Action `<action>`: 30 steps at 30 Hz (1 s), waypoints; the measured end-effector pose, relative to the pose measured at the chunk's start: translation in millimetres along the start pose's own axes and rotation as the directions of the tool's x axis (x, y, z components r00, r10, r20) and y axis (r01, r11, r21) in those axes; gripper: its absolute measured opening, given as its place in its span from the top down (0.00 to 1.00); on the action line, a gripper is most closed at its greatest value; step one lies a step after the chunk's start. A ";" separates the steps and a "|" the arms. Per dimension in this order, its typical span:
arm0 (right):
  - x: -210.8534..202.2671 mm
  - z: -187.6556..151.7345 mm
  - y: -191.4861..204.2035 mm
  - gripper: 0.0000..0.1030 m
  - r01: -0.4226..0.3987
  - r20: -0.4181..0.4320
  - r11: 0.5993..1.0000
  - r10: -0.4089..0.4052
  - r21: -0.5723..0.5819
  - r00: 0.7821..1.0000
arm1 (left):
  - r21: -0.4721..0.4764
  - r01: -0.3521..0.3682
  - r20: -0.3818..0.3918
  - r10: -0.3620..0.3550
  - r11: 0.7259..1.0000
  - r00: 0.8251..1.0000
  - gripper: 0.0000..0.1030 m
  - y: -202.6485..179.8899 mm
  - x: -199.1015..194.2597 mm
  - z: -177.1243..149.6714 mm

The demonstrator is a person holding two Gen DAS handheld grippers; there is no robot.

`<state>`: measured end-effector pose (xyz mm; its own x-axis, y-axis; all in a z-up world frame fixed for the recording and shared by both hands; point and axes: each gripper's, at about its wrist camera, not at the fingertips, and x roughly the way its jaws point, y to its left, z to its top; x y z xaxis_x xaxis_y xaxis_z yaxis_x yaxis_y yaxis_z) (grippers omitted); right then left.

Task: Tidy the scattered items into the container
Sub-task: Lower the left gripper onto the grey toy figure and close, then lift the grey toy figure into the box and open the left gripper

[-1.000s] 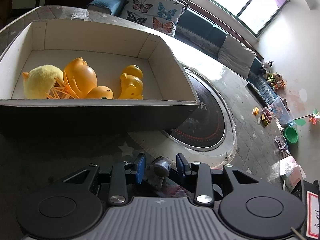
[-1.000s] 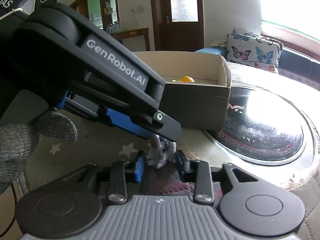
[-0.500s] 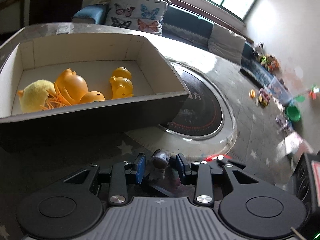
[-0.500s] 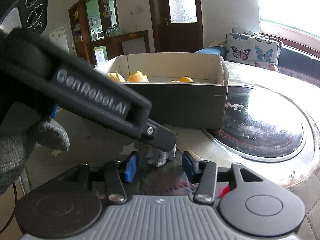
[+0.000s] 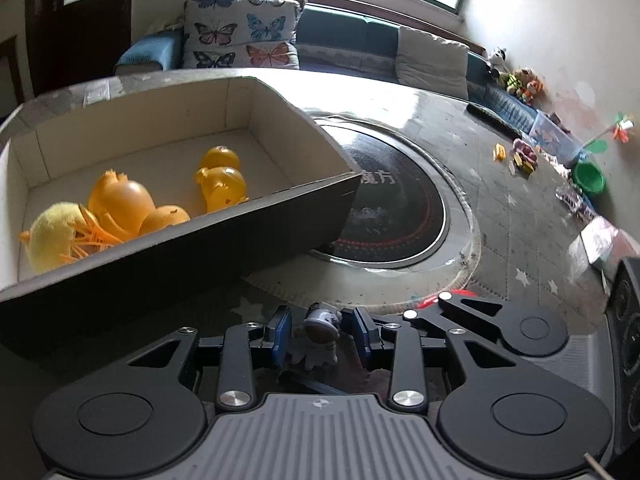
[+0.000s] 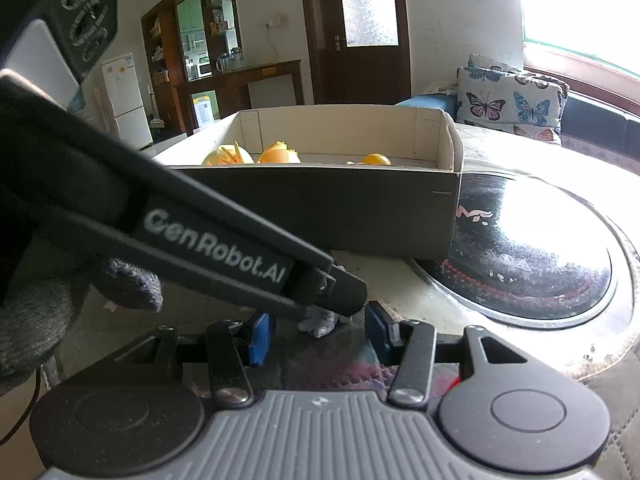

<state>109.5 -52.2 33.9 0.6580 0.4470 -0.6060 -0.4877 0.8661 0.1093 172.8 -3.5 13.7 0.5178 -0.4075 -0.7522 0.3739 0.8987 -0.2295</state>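
Cardboard box sits on the table, dark outside, pale inside, w/ orange plastic ducks and a fluffy yellow chick in it. Next to it is a round black glass plate w/ white writing "魔方". Butterfly pillows lie on the sofa behind. My left gripper has its blue pads open, one on each side of a tiny grey-white astronaut toy; can't tell if they touch it. The toy is near the box, outside it. My right gripper is open wide too, and the left one's arm crosses in front, marked "GenRobot.AI", hiding most of the toy.
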 end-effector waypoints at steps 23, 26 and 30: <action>2.4 6.5 -1.1 0.70 0.011 0.007 1.000 -0.011 0.004 1.000 | -0.146 0.096 0.004 -0.097 0.985 0.995 0.79 26.9 4.6 6.5; -1.0 7.7 -1.3 0.70 0.012 0.015 1.000 -0.012 0.004 1.000 | -0.148 0.101 0.012 -0.100 0.984 0.995 0.79 25.9 1.0 7.7; -6.6 12.9 -0.9 0.70 0.012 0.026 1.000 -0.013 0.003 1.000 | -0.149 0.102 0.026 -0.099 0.984 0.995 0.79 23.6 -6.3 10.9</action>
<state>113.0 -53.0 48.0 0.6788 0.4418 -0.5865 -0.4776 0.8724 0.1044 186.8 18.5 19.8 0.4983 -0.4986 -0.7093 0.3060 0.8666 -0.3942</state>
